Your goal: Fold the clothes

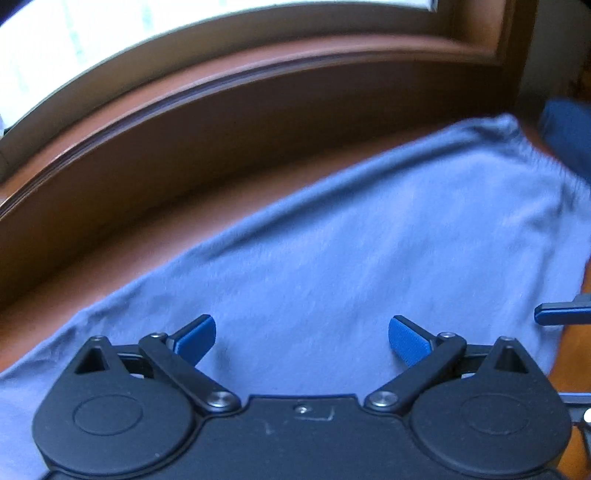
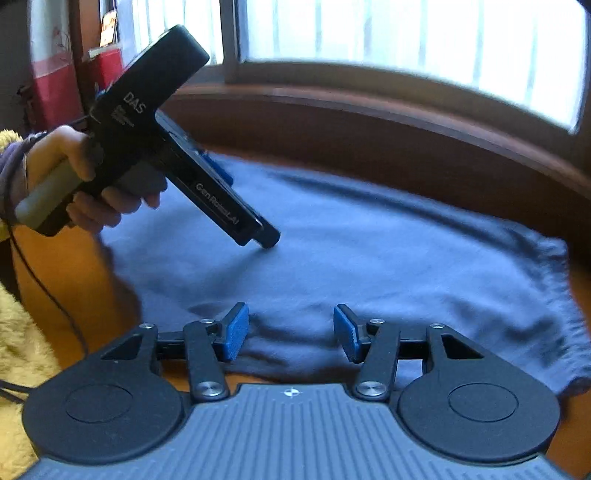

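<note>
The cloth lies spread flat on the bench. A raised wooden ledge runs along the far edge of the bench, with the window behind it. The left claw stands above the near part of the cloth, jaws apart, nothing between them. The right claw stands over the near edge of the cloth, jaws apart. In the right wrist view, the hand on the left tool is at the left, beside the cloth.

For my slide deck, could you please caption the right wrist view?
Right claw, open, at the near edge of a blue cloth while the left claw points down at it.
</note>
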Demonstrator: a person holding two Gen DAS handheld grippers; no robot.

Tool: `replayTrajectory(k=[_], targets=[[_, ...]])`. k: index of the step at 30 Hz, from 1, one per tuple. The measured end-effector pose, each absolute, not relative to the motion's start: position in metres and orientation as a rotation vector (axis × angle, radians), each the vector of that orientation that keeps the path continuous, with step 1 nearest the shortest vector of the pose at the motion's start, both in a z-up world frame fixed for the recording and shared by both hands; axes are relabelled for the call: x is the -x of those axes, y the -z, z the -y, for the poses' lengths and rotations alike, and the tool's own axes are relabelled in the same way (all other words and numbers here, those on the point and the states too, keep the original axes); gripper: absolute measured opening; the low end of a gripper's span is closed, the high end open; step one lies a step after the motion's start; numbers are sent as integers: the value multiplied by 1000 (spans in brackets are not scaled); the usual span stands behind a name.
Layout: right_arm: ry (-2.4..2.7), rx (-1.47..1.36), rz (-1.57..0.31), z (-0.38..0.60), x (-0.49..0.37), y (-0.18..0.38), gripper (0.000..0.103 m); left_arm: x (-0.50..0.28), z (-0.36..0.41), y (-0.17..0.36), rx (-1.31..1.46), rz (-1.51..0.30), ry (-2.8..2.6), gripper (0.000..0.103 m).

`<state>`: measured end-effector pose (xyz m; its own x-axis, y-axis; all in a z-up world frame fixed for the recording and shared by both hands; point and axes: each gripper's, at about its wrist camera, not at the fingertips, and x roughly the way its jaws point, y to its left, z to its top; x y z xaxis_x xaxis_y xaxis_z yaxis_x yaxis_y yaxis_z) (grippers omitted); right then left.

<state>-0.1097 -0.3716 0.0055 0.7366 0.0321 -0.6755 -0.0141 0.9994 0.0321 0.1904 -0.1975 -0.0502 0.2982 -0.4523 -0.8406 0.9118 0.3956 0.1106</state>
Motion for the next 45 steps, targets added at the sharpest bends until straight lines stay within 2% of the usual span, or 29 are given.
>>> replayTrajectory(k=[7,9,11,13,15,21,26,28,32,39,45], targets=[[-12,38,-926,356,112,-8,57,-191,196,52,-709,-783,1039,103],[21,28,-948,356,112,-10,54,-193,195,53,-699,-778,1050,103],[71,0,-907,352,110,-20,55,-194,193,53,-692,-778,1064,103],[122,-43,-843,350,104,-31,60,-194,191,53,-683,-782,1078,103],[156,-100,-796,349,97,-37,60,-195,187,53,-666,-795,1085,103],[213,-1,-892,325,98,-17,57,-193,181,52,-672,-782,1118,103],[214,-48,-956,326,115,-27,57,-191,179,53,-667,-781,1163,103],[234,-62,-957,321,121,-41,57,-190,178,52,-676,-766,1170,103],[202,-133,-831,313,119,-61,57,-190,178,51,-676,-762,1178,103],[87,-105,-911,282,120,-31,57,-192,177,53,-663,-764,1181,103],[63,-38,-891,279,137,-50,55,-184,171,44,-701,-751,1177,102]])
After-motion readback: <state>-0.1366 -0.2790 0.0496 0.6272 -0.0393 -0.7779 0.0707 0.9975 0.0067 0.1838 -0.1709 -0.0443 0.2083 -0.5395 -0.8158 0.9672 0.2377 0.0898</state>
